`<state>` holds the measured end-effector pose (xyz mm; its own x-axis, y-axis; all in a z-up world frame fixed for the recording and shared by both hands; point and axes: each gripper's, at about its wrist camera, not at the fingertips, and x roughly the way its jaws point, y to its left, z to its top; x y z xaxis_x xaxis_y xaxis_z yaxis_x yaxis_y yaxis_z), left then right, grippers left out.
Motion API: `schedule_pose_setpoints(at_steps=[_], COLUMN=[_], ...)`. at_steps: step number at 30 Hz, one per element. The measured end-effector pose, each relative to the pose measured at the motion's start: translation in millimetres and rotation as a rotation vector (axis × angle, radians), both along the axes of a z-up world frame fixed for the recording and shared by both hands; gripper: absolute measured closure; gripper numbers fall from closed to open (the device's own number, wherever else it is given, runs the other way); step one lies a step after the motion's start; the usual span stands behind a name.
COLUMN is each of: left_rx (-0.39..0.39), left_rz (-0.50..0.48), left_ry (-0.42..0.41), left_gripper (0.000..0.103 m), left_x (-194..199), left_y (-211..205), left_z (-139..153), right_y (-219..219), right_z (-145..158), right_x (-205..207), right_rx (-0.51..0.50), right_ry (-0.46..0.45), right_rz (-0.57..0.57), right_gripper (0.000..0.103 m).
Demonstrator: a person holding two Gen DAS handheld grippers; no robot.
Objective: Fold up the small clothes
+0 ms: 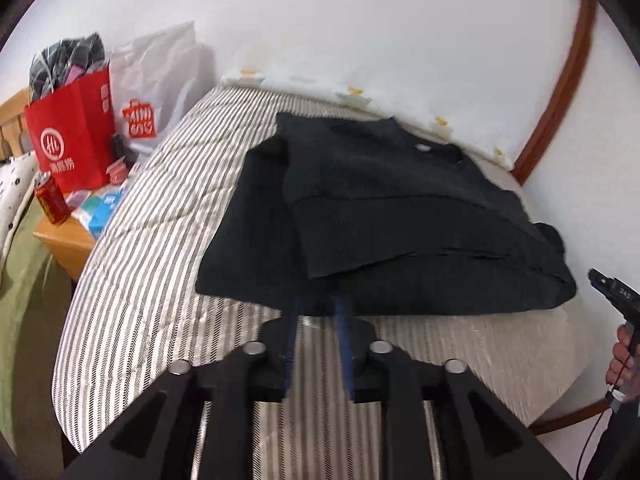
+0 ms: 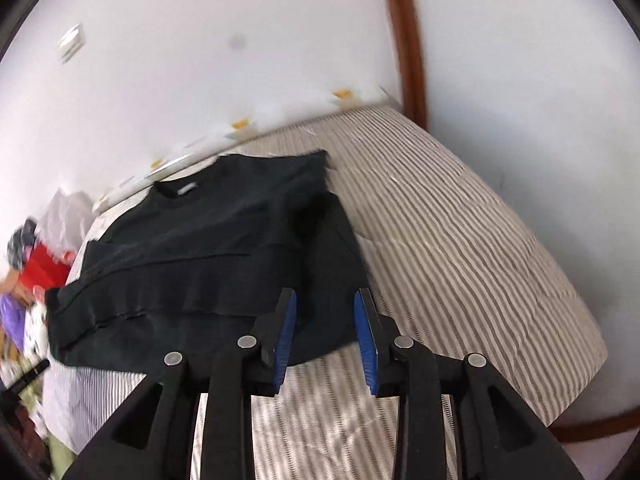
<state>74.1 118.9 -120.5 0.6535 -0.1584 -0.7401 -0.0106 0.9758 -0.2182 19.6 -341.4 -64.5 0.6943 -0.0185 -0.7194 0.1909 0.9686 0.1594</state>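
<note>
A black top (image 1: 384, 216) is laid flat on the striped bed (image 1: 152, 240), just ahead of both tools, with its collar turned to the far wall and a side already folded over the body, so that a narrower shape is judged to be in the making. The left tool (image 1: 318, 304) is held low at the near hem; its blue pads stand a little apart with no cloth seen between them, so it is taken to be open and placed for a pinch of the hem. The right tool (image 2: 326, 300) is held above the near right corner of the top, its pads wide apart and gripping nothing. The hem is probably to be lifted next and carried toward the collar. The bed is covered in a quilted grey-and-cream stripe, slightly rumpled, which may drag at the knit. Beyond the top a white wall (image 1: 360, 20) with a brown trim (image 1: 560, 92) is seen. Far to the left of the left tool, a red bag (image 1: 74, 140), a red can (image 1: 50, 200) and a wooden stand (image 1: 64, 240) are crowded.
</note>
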Motion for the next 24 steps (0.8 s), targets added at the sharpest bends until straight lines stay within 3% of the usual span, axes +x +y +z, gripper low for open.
schedule_pose_setpoints(at_steps=[5, 7, 9, 11, 19, 24], left_rx=[0.004, -0.023, -0.044, -0.054, -0.078, -0.082], left_rz=[-0.056, -0.088, -0.105, -0.126, -0.178, -0.161], left_ry=[-0.03, -0.019, -0.008, 0.003, 0.07, 0.121], left_gripper=[0.082, 0.082, 0.082, 0.082, 0.082, 0.082], left_x=[0.4, 8.5, 15.4, 23.6, 58.1, 77.5], left_y=[-18.7, -25.8, -30.7, -37.1, -53.5, -59.8], left_z=[8.6, 4.1, -0.1, -4.9, -28.7, -45.1], right_y=[41.6, 51.6, 53.1, 49.3, 62.8, 61.0], right_z=[-17.1, -34.3, -58.0, -67.4, -63.7, -68.2], right_x=[19.3, 31.2, 48.5, 50.1, 55.9, 70.9], right_rx=[0.031, 0.031, 0.04, 0.057, -0.044, -0.023], right_ry=[0.03, 0.06, 0.13, 0.14, 0.145, 0.181], right_rz=[0.153, 0.183, 0.174, 0.158, 0.204, 0.181], right_gripper=[0.075, 0.09, 0.093, 0.096, 0.097, 0.097])
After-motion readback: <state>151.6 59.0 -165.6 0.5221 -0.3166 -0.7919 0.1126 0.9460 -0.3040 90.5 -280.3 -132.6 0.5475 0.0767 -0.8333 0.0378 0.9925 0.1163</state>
